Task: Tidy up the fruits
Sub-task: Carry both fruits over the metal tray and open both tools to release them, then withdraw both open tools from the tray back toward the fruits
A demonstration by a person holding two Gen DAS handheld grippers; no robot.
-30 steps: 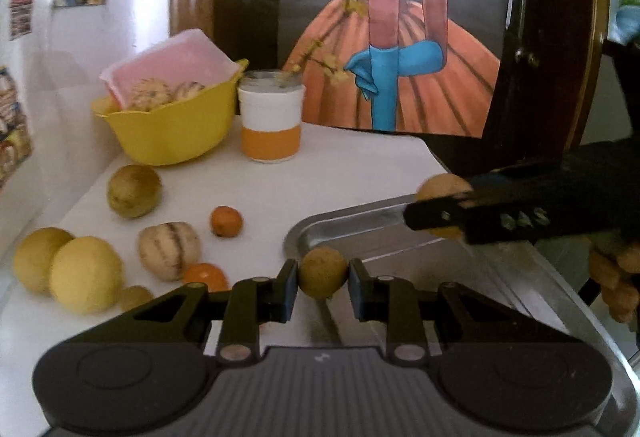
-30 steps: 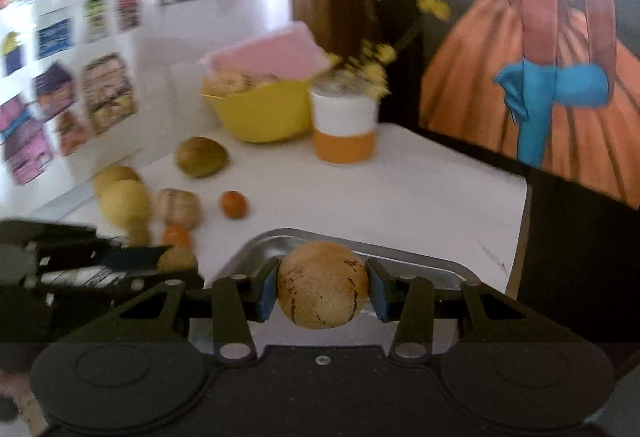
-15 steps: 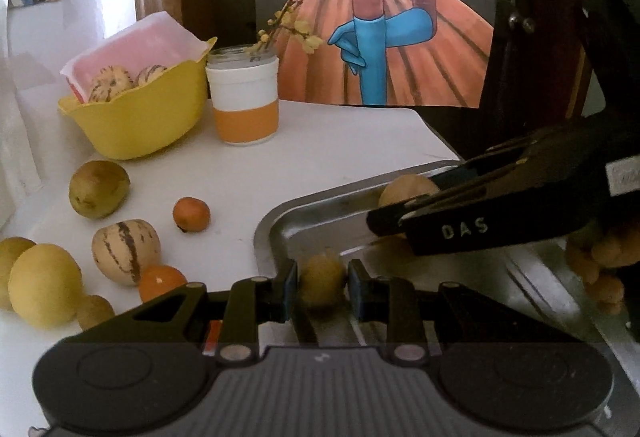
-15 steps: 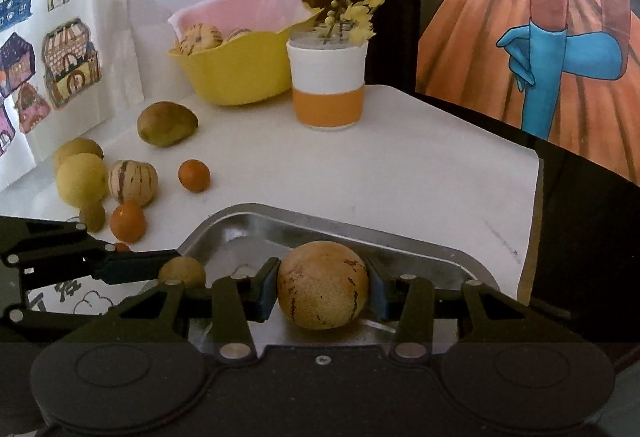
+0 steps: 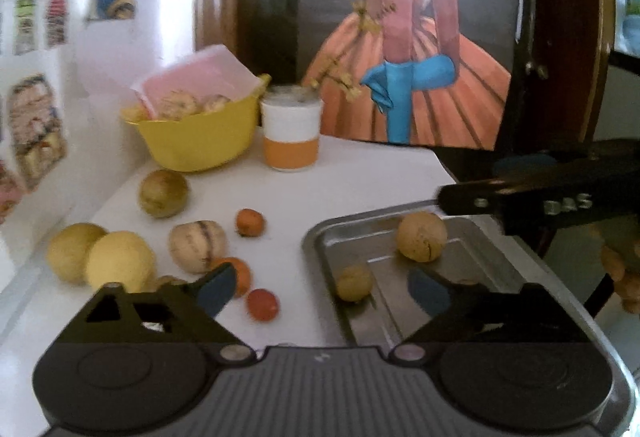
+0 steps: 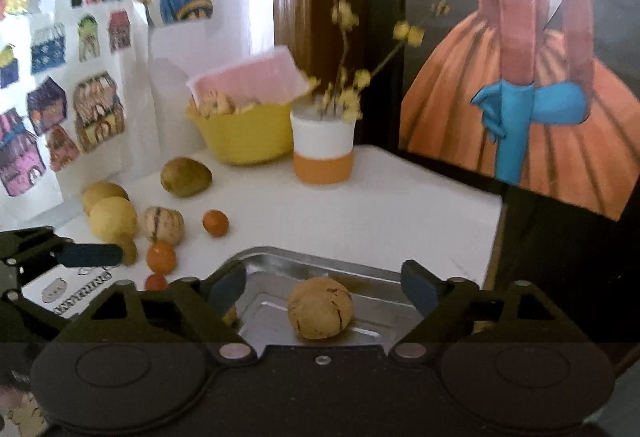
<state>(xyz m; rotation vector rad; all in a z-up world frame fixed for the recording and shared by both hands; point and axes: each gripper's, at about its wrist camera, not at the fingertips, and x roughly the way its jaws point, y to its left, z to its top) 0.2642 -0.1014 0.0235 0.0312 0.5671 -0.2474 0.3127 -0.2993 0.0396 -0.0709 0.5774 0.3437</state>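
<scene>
White tabletop (image 5: pixel 360 173), lower right: steel tray (image 5: pixel 500 269) holds two brown fruits. We've both grippers, left (image 5: pixel 320 287) and right (image 6: pixel 324 285), spread wide, empty. Next: grab loose fruit left of frame.

The letters "DAS" can be read in white on the side of the black right gripper (image 5: pixel 560 197), seen from the left wrist camera. The print on the white paper (image 6: pixel 72 297) near the table's left edge is too blurred to read.
</scene>
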